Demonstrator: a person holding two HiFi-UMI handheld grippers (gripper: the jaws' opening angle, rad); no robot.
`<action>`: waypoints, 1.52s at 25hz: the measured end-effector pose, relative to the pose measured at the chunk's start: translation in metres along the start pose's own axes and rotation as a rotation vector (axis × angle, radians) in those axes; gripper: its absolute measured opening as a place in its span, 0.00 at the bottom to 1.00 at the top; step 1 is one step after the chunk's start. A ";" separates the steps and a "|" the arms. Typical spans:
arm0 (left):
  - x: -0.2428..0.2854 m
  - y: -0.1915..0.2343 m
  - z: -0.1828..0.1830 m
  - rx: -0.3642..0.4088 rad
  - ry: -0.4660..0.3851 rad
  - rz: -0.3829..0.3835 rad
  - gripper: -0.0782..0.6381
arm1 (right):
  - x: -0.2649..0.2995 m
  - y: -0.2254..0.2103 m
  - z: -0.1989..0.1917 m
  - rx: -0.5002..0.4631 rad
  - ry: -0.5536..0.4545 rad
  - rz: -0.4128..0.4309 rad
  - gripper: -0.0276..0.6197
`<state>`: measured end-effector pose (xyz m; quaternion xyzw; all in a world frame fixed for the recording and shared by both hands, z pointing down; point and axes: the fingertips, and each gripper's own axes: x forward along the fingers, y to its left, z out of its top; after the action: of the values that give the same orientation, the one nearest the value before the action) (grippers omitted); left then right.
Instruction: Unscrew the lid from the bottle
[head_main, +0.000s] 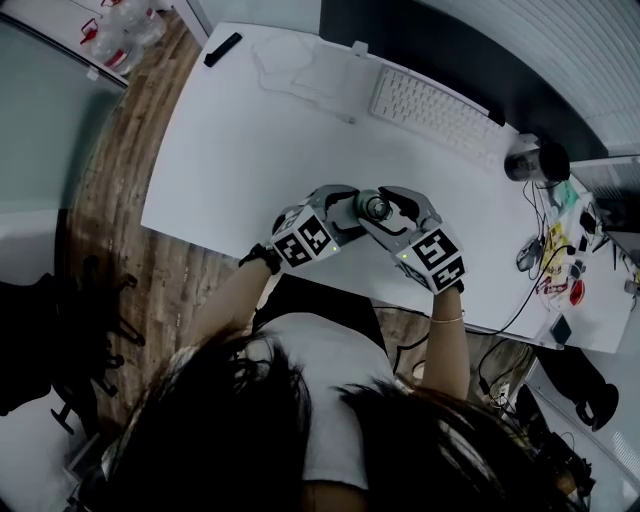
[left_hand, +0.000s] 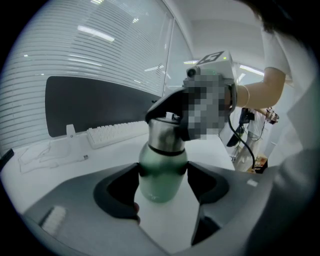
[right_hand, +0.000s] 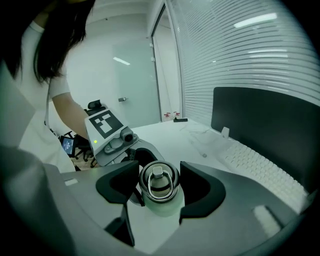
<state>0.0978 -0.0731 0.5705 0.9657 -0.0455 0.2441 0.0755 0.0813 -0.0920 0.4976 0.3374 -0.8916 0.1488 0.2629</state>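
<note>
A: Right at the near edge of the white desk (head_main: 230, 150), both claws meet on the bottle (left_hand: 161, 176). What has the left gripper (left_hand: 162, 184) got?

B: The green body, low down. Its 2 dark pads press in from either side with the bottle wedged between them, no gap showing on either flank. Clamped.

A: And the right gripper (right_hand: 159, 186)?

B: It comes in from the opposite side and sits higher up. Its jaws are closed around the steel lid (right_hand: 159, 181), 1 pad on each side of it. The lid's metal loop handle lies across the top, plainly seen between the pads.

A: So 1 claw on the body and 1 on the cap.

B: Exactly, and the 2 claws are nose to nose in the head view, with their marker cubes turned up towards the camera.

A: Is the bottle standing on the desk?

B: It is roughly upright, lid still seated on the neck. Whether the base touches the desktop, I cannot tell.

A: Anything nearby?

B: A white keyboard (head_main: 430, 110), well apart at the far edge.
</note>
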 end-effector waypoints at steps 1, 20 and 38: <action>0.000 0.000 0.000 0.001 -0.003 0.001 0.61 | 0.000 0.001 0.000 -0.015 0.004 0.021 0.43; 0.000 -0.001 -0.001 -0.007 0.015 0.007 0.61 | 0.000 0.011 -0.002 -0.210 0.056 0.375 0.43; -0.003 -0.001 0.000 -0.013 0.008 0.020 0.61 | -0.030 -0.014 0.009 0.321 -0.222 -0.302 0.44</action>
<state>0.0954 -0.0723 0.5696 0.9638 -0.0562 0.2484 0.0794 0.1063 -0.0903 0.4741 0.5188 -0.8193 0.2094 0.1254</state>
